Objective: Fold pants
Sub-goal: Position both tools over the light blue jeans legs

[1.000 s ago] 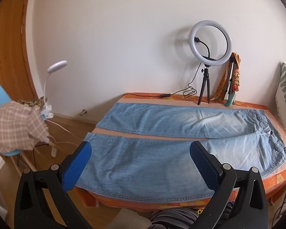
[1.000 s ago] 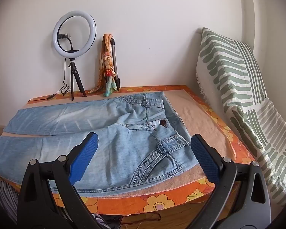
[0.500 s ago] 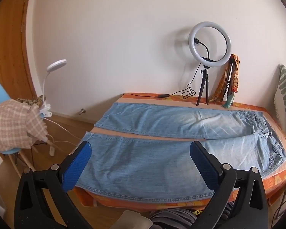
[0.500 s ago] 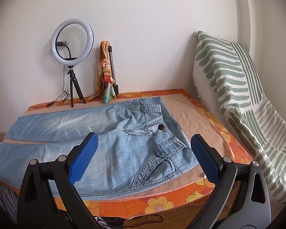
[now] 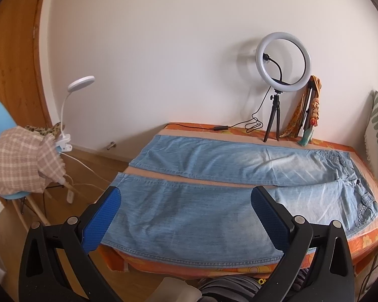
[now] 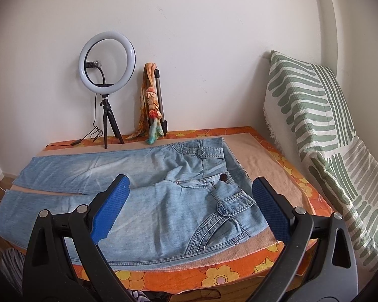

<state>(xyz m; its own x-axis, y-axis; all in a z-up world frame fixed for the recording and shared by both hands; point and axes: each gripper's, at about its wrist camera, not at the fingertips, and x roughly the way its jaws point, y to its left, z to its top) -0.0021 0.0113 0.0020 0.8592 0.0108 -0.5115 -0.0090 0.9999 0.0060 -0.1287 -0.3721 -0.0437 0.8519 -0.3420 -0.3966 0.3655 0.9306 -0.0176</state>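
Left wrist view: looking down over the pants [image 5: 201, 201], lying flat and unfolded on the orange flowered table [image 5: 370, 239], legs spread apart and running toward the left, waistband off to the right. Holding the left gripper [image 5: 185, 211] above the near leg with blue pads wide apart, gripping nothing, not touching the denim. Hanging slightly over the near table edge: the near leg's long seam. Standing at the back by the wall: a ring light [image 5: 282, 63] on a small tripod, its cable [image 5: 249, 125] trailing along the tabletop just beyond the far leg. Sitting off to the left: a chair [image 5: 2, 151] draped with checked cloth and a clip lamp [image 5: 70, 115].

Right wrist view: facing the waist end, button and front pocket showing between the spread pads of the right gripper [image 6: 190, 205], likewise empty and hovering clear of the fabric. Leaning at the right: a striped cushion [image 6: 322, 136].

Risks, judging from here: pinching only the top layer of denim and dragging it askew; sliding the whole garment off the near edge, given the overhang; sweeping a lifted leg into the tripod or snagging its cable; closing the two grips at mismatched points along the near side, leaving a skewed fold.
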